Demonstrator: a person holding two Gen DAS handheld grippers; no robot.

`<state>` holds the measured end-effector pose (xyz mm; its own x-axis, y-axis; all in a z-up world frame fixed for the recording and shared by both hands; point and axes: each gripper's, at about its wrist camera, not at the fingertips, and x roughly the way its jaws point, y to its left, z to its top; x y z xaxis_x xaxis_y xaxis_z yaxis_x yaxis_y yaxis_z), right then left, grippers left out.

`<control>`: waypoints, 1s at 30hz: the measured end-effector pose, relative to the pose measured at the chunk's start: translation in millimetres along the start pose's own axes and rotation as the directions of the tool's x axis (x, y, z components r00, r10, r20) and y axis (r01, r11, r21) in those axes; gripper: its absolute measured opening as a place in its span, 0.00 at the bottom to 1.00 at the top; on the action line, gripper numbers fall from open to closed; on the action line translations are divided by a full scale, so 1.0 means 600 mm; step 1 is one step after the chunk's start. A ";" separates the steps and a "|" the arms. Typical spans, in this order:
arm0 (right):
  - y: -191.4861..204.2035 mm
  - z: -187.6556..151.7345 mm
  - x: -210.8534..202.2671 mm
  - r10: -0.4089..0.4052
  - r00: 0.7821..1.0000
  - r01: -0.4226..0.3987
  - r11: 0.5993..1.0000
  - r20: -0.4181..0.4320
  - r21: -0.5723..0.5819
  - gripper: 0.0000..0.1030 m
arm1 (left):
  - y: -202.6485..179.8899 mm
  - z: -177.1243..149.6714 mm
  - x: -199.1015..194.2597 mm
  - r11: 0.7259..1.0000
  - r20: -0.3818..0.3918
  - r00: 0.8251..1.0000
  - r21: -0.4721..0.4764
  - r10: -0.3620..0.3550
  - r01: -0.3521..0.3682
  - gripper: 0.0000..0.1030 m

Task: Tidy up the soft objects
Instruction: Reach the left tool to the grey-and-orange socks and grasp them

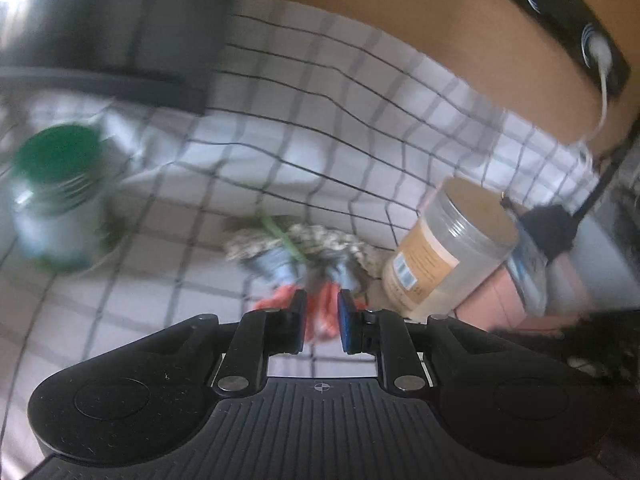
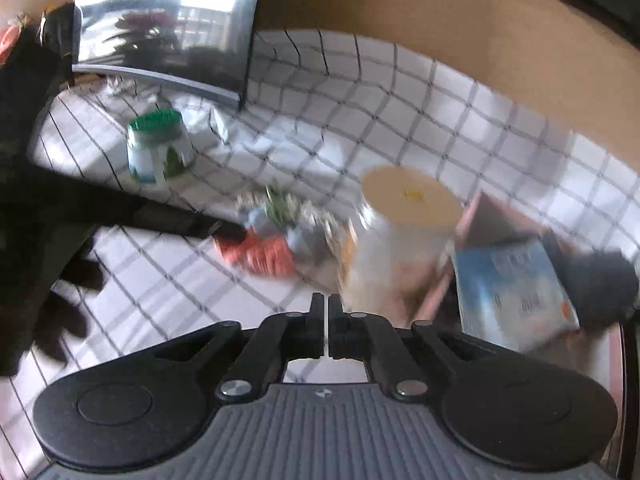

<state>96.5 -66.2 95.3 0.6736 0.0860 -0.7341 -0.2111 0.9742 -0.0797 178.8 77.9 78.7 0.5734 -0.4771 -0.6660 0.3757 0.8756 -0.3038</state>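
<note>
Two lidded jars (image 2: 404,236) (image 2: 158,148) on checked cloth (image 2: 360,120), contents unclear.

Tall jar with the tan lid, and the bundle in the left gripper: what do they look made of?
Tall jar: probably clear plastic, glossy wall, matte tan lid, paper label. Bundle: soft printed fabric, crumpled and folded, orange part pinched in the left gripper. Blur leaves both uncertain.

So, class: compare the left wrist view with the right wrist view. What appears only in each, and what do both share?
Only the left wrist view: the left gripper shut on the orange cloth, and a white cable. Only the right wrist view: the right gripper shut and empty, and a reflective panel. Both: the checked tablecloth, green-lidded jar, tan-lidded jar and blue packet.
</note>
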 end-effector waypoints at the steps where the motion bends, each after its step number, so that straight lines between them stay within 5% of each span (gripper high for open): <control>1: -0.004 -0.008 0.000 -0.003 1.000 0.003 1.000 -0.011 0.014 0.05 | -0.010 0.002 0.014 0.999 -0.010 1.000 0.029 0.018 -0.018 0.18; 3: -0.013 -0.021 -0.002 -0.010 0.999 0.011 0.999 -0.032 0.042 0.12 | -0.030 0.004 0.041 0.993 -0.011 0.997 0.096 0.072 -0.071 0.21; 8: -0.023 -0.045 -0.011 -0.035 0.999 0.036 0.997 -0.024 0.065 0.59 | -0.052 0.001 0.083 0.948 0.020 0.979 0.246 0.202 -0.200 0.23; 22: -0.022 -0.051 0.015 0.003 0.998 0.002 0.997 -0.061 0.079 0.69 | -0.006 -0.015 0.044 0.946 -0.029 0.986 0.288 0.166 -0.151 0.24; 30: 0.001 -0.056 0.035 0.034 0.995 -0.028 0.998 -0.090 0.059 0.70 | 0.028 -0.030 -0.015 0.969 -0.007 0.998 0.242 0.060 -0.056 0.24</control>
<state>86.9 -71.1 57.0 0.6000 0.0996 -0.7938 -0.1882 0.9820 -0.0190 166.8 98.1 67.3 0.5898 -0.4234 -0.6877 0.5075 0.8567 -0.0922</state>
